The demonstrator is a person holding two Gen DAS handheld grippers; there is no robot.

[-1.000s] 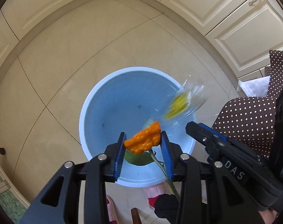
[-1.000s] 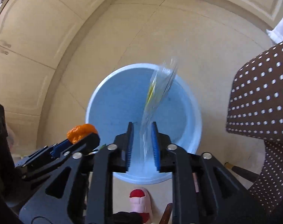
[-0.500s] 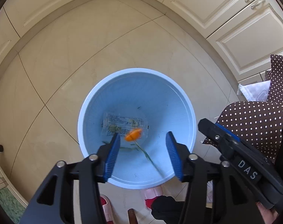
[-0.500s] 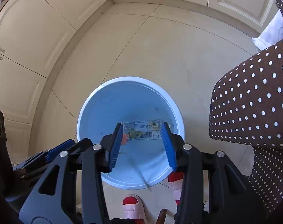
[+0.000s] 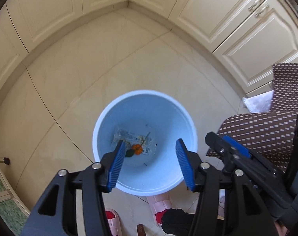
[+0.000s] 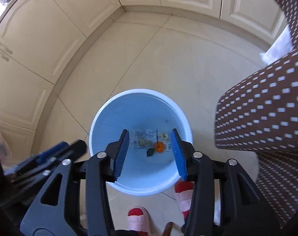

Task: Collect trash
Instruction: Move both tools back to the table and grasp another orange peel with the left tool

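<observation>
orange peel (image 5: pixel 137 149) in bin (image 5: pixel 168 184), far below 2 spread fingers (image 5: pixel 115 165)

I can read nothing here: the clear wrapper (image 6: pixel 149 140) lying below my right hand-held gripper (image 6: pixel 150 153) carries print, but it is too small.

Smooth plastic bin (image 5: pixel 180 118); glossy tile floor (image 5: pixel 109 63); clear film wrapper (image 6: pixel 143 137).

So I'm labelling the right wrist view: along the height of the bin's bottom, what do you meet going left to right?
Left gripper → bin rim → wrapper → leaf → orange peel → dotted fabric.
</observation>
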